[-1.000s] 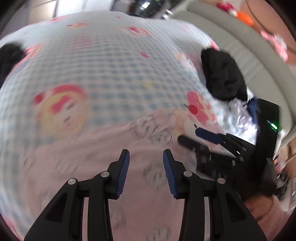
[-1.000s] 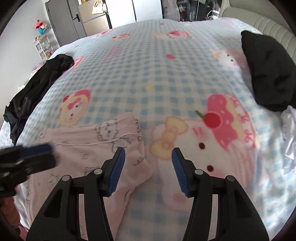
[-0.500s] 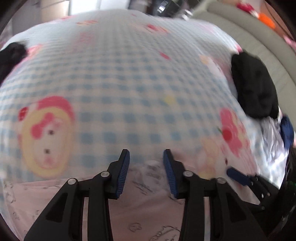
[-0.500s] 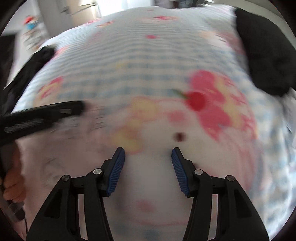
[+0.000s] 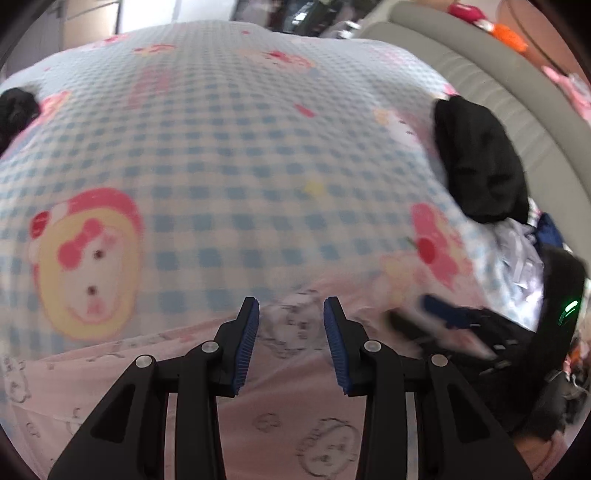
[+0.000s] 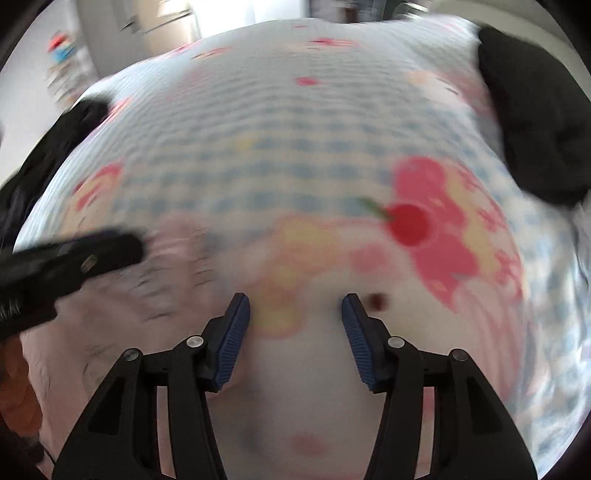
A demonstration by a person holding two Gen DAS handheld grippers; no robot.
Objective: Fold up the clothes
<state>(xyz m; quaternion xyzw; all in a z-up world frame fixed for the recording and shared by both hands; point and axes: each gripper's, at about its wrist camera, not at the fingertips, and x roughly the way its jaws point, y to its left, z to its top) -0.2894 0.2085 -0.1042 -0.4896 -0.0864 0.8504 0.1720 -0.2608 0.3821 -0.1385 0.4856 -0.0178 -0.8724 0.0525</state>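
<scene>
A pale pink garment [image 5: 280, 413] printed with small cartoon animals lies flat on the blue-checked blanket [image 5: 229, 155] at the near edge of the bed. My left gripper [image 5: 291, 314] hovers open over the garment's far hem, nothing between its fingers. In the right wrist view the same pink garment [image 6: 122, 295] is blurred at the left, under the other gripper's black body. My right gripper [image 6: 295, 314] stands open over the blanket's cartoon print, beside the garment and holding nothing. The right gripper also shows at the right of the left wrist view [image 5: 436, 314].
A folded black garment [image 5: 480, 166] lies at the bed's right side by the grey padded headboard [image 5: 480, 74]. White and dark blue clothes [image 5: 521, 247] are heaped beside it. Another black garment [image 6: 48, 155] trails off the left edge. Cabinets [image 6: 159, 26] stand beyond the bed.
Both views have shifted with motion blur. The left gripper has edged toward the garment's far hem; the right one has moved off the pink cloth onto the blanket. Both stay open.
</scene>
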